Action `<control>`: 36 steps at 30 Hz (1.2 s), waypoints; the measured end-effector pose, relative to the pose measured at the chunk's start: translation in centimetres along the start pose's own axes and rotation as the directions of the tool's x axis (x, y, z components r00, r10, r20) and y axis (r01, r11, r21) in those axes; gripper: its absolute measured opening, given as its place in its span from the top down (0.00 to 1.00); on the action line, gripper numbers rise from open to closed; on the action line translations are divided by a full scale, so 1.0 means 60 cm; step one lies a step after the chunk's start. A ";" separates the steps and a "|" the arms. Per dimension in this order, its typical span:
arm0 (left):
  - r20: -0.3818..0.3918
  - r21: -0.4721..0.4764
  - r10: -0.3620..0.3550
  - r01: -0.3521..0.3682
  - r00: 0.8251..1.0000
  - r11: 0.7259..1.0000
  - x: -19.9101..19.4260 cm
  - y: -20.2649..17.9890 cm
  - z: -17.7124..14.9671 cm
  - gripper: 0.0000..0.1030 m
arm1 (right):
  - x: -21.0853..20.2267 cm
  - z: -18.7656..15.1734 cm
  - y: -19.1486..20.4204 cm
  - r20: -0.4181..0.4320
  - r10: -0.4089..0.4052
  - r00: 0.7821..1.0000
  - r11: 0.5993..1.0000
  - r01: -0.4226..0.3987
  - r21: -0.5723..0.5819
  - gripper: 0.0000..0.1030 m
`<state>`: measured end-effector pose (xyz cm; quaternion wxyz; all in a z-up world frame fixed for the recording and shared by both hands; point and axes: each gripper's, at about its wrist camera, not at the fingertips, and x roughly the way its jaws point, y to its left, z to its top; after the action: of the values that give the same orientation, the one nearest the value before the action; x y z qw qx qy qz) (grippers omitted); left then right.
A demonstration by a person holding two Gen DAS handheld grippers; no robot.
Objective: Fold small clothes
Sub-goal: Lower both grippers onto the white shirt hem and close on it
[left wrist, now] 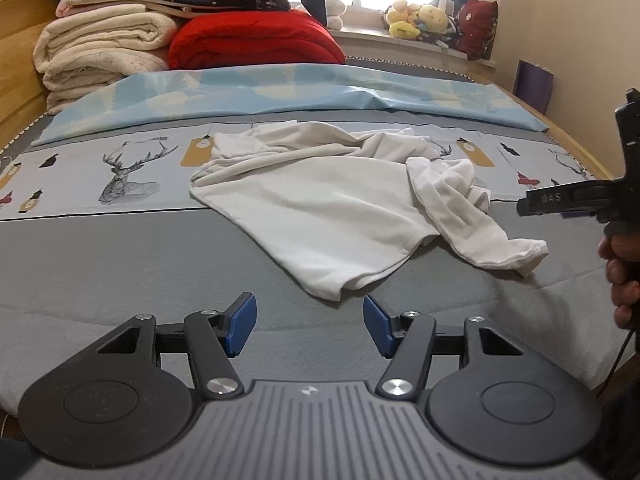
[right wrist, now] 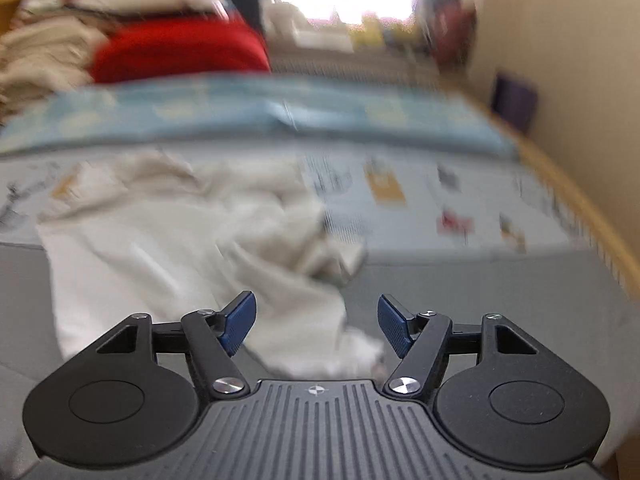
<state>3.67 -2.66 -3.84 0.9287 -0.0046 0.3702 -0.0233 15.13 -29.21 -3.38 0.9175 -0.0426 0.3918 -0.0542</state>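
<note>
A crumpled white garment (left wrist: pixel 320 208) lies spread on the bed, its sleeve (left wrist: pixel 480 232) trailing to the right. My left gripper (left wrist: pixel 310 326) hovers open just short of the garment's near corner, with nothing between its blue pads. In the blurred right wrist view, my right gripper (right wrist: pixel 316 326) stands open low over the garment (right wrist: pixel 168 248). White cloth lies beneath the gap, and the pads are not pressing on it. A hand (left wrist: pixel 618 264) holding that gripper shows at the right edge of the left wrist view.
The bed has a grey cover (left wrist: pixel 120 264) and a deer-print sheet (left wrist: pixel 120 176). A blue patterned cloth (left wrist: pixel 280 88) lies behind. Folded cream blankets (left wrist: pixel 100 48) and a red quilt (left wrist: pixel 256 40) are stacked at the head. Plush toys (left wrist: pixel 416 20) sit on the windowsill.
</note>
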 end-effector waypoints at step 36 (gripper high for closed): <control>-0.417 -0.332 -0.221 0.078 0.882 0.940 0.326 0.066 0.090 0.60 | 0.114 -0.028 0.009 -0.285 0.029 0.958 0.988 -0.071 -0.139 0.27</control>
<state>21.70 0.33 -13.46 0.8014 -0.1717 0.5717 -0.0387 18.63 -29.62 -9.49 0.8476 -0.0922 0.5225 -0.0072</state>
